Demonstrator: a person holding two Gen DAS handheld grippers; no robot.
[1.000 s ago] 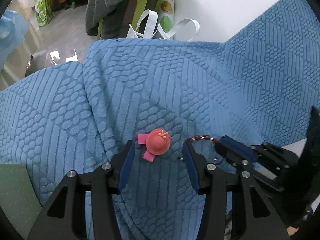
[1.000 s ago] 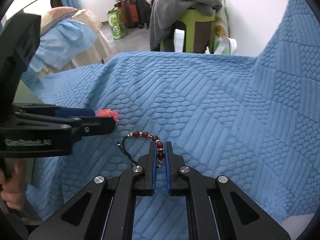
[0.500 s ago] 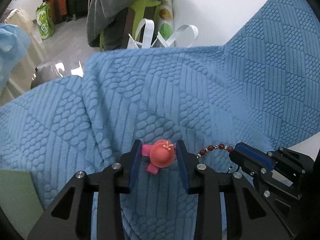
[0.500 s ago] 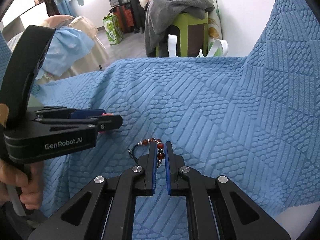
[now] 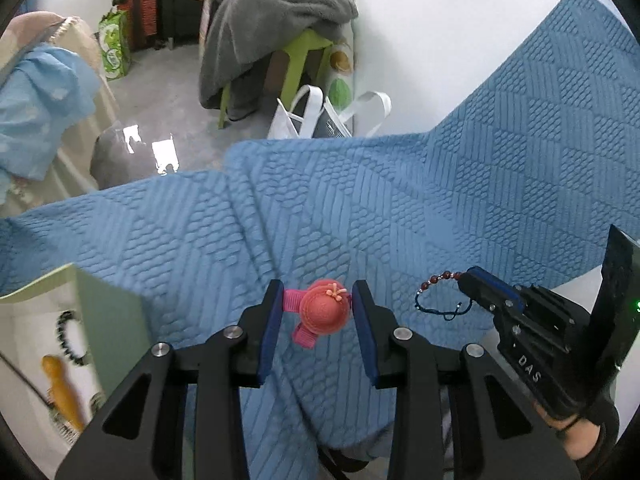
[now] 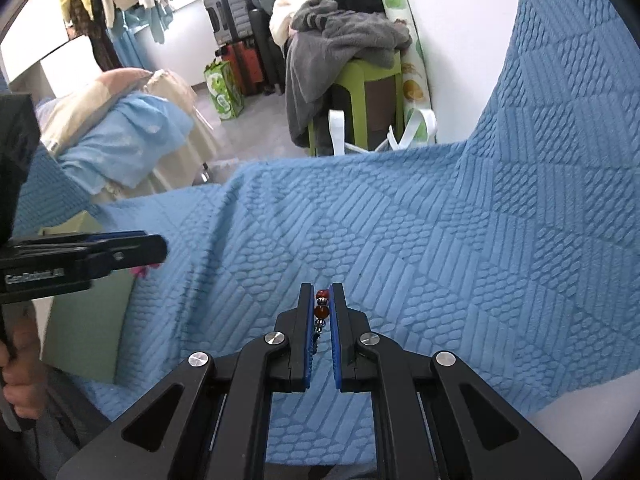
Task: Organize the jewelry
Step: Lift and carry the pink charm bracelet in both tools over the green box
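In the left wrist view, the left gripper [image 5: 316,314] pinches a small coral hat-shaped hair clip [image 5: 323,313] between its two blue pads, the clip's pink ribbon sticking out toward the left pad and below. Its jaws have just been closing, and the clip now sits squarely between them, lifted clear of the blue textured blanket [image 5: 360,208] beneath. To the right, near the blanket's lower right edge, the right gripper [image 5: 466,276] enters from the side, and a red bead bracelet [image 5: 436,298] hangs from its tip, its dark blue cord looping down in the air. At the lower left edge of the blanket stands a pale green box [image 5: 112,320], open, with a dark bead bracelet [image 5: 68,338] and an orange piece [image 5: 64,392] lying inside; what the orange piece is I cannot quite make out.

In the right wrist view, the right gripper [image 6: 320,294] has its pads pressed almost together on the red bead bracelet [image 6: 322,306], two or three beads and a short bit of chain showing in the narrow slit between them. The blanket [image 6: 440,240] lies well below. At the left, the left gripper [image 6: 154,250] reaches in sideways above the green box's [image 6: 88,320] wall, with only a scrap of the clip's pink ribbon [image 6: 142,271] peeping out under its finger. A person's hand [image 6: 18,376] grips the handle at the far left edge.
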